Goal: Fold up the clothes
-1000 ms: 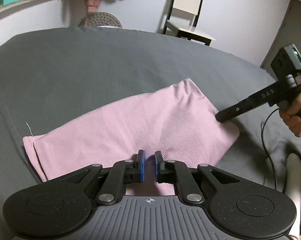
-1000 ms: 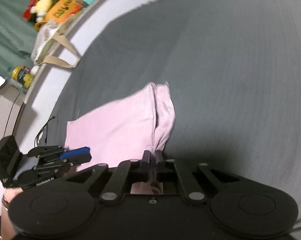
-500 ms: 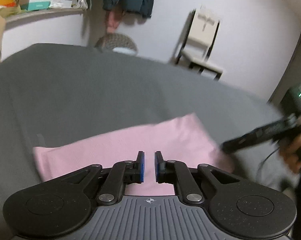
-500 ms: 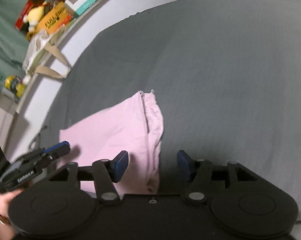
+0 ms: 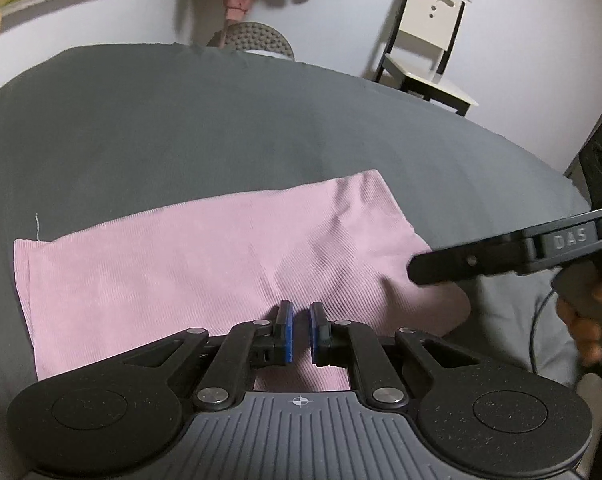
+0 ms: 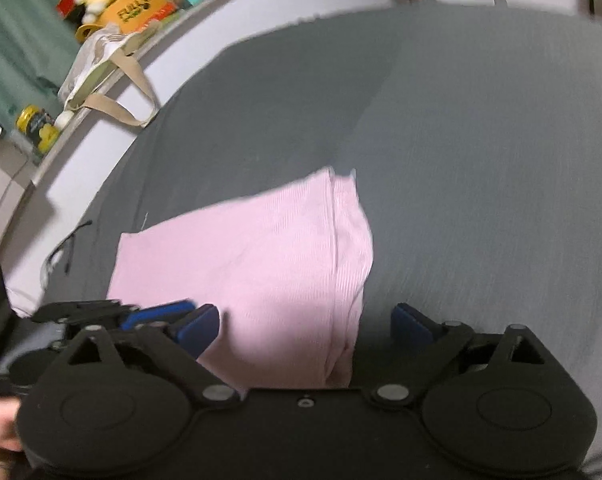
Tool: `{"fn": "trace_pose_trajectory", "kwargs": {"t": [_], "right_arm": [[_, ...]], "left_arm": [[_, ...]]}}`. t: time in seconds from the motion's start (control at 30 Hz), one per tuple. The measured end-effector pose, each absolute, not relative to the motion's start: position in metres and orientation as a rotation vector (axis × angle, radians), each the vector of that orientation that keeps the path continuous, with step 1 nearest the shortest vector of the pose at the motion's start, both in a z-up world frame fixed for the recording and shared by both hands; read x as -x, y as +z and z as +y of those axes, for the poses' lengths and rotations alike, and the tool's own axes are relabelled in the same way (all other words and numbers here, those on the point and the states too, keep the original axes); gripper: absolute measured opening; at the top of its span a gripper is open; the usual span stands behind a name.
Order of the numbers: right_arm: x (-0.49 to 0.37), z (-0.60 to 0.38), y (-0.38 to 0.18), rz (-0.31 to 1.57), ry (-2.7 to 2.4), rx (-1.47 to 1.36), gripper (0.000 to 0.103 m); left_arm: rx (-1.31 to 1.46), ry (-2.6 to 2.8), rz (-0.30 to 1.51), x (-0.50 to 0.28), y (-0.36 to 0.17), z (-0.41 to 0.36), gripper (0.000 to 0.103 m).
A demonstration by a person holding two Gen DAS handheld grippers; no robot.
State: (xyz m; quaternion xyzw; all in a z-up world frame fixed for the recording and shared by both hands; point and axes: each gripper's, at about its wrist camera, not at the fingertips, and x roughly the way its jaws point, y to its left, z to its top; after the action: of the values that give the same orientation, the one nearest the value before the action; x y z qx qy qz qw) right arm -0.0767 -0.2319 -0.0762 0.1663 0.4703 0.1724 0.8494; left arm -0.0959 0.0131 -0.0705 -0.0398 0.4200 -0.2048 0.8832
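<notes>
Now pink garment lies flat under both grippers' fingers — ungripped.

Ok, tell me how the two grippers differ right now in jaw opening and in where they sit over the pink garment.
The left gripper has its jaws nearly closed, a narrow gap between the blue pads; the right gripper has its jaws spread wide. The left one sits at the near long edge of the pink garment; the right one sits at its folded end, and the cloth lies between its jaws. Neither grips the cloth. Both have black fingers with blue pads.

Pink garment: fine-ribbed knit cloth, matt. Grey bed cover: smooth matt cloth.
</notes>
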Motion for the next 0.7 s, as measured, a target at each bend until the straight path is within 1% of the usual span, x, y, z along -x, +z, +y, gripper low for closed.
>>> {"fn": "trace_pose_trajectory", "kwargs": {"t": [0.1,0.23,0.4,0.57,0.7], "right_arm": [[0.071,-0.242,-0.075,0.962,0.345,-0.406,0.096],[0.061,-0.254,-0.085,0.994,0.309,-0.516,0.096],[0.055,-0.256,-0.091,1.01,0.329,-0.593,0.096],[0.054,-0.252,-0.093,1.05,0.365,-0.564,0.096],[0.055,-0.251,-0.092,1.049,0.37,-0.521,0.096]], "left_arm": [[0.145,-0.398,0.838,0.099,-0.062,0.029,0.008],[0.174,-0.371,0.886,0.095,-0.076,0.03,0.008],[0.124,-0.371,0.885,0.094,-0.084,0.018,0.008],[0.149,-0.368,0.89,0.09,-0.088,0.018,0.008],[0.103,-0.378,0.89,0.089,-0.084,0.013,0.008]]}}
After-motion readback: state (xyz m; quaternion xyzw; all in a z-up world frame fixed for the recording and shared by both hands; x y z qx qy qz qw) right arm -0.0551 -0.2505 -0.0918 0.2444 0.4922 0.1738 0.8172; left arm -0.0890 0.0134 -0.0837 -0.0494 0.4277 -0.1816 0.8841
